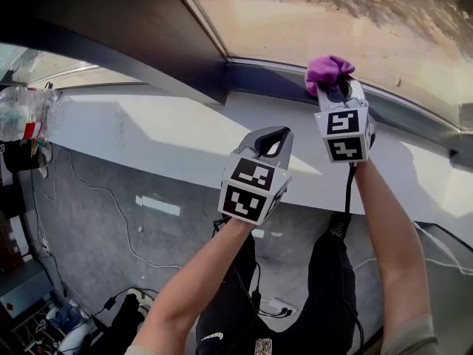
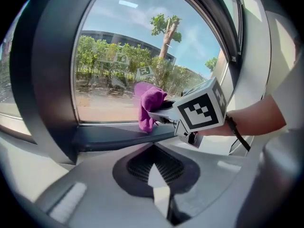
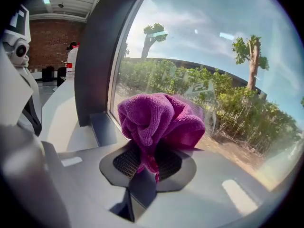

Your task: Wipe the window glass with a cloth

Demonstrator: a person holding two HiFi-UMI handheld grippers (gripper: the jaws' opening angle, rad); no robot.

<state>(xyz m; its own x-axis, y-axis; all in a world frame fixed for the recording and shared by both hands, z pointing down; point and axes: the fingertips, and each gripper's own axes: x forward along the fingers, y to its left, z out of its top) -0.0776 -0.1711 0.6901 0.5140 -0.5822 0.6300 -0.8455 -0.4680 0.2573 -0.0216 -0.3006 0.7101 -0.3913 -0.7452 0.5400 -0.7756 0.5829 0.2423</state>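
Note:
My right gripper is shut on a bunched purple cloth, held at the bottom edge of the window glass. In the right gripper view the cloth bulges out above the jaws, close against the glass. My left gripper hovers over the white sill, lower and to the left, jaws shut on nothing. The left gripper view looks past its shut jaws at the right gripper and the cloth in front of the pane.
A white sill runs below the window. A dark frame post stands to the left of the pane. A plastic bottle lies at the sill's far left. Cables trail on the grey floor below.

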